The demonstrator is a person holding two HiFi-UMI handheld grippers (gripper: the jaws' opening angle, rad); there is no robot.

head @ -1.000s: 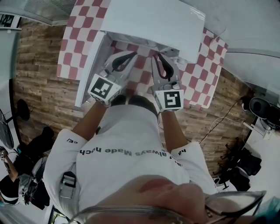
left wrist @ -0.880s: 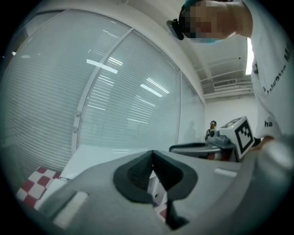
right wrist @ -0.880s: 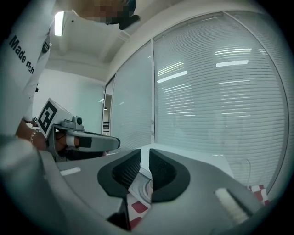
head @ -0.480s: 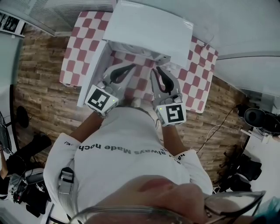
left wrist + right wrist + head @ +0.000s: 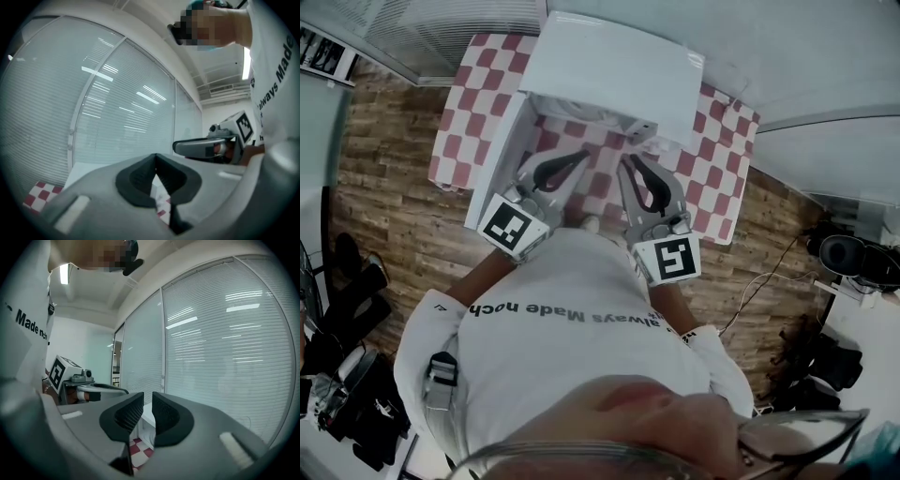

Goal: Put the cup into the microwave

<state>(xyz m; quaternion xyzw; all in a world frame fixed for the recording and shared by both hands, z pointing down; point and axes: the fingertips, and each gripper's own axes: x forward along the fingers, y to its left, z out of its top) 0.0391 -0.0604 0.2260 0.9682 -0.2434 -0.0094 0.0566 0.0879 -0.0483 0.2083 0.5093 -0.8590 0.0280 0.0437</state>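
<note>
A checkered table (image 5: 727, 178) carries a white microwave (image 5: 619, 64) whose door (image 5: 500, 155) swings open to the left. Both grippers hang above the table's near edge. The left gripper (image 5: 581, 156) has its jaw tips touching and is empty. The right gripper (image 5: 628, 161) shows a narrow slit between its jaws, which hold nothing. A small pale object (image 5: 591, 224) between the grippers may be the cup; this cannot be confirmed.

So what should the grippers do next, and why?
Probably lower both grippers toward the checkered table to look for the cup. The left gripper and right gripper are empty, raised by the person's shirt, no cup shows clearly, and the microwave door already stands open.
</note>
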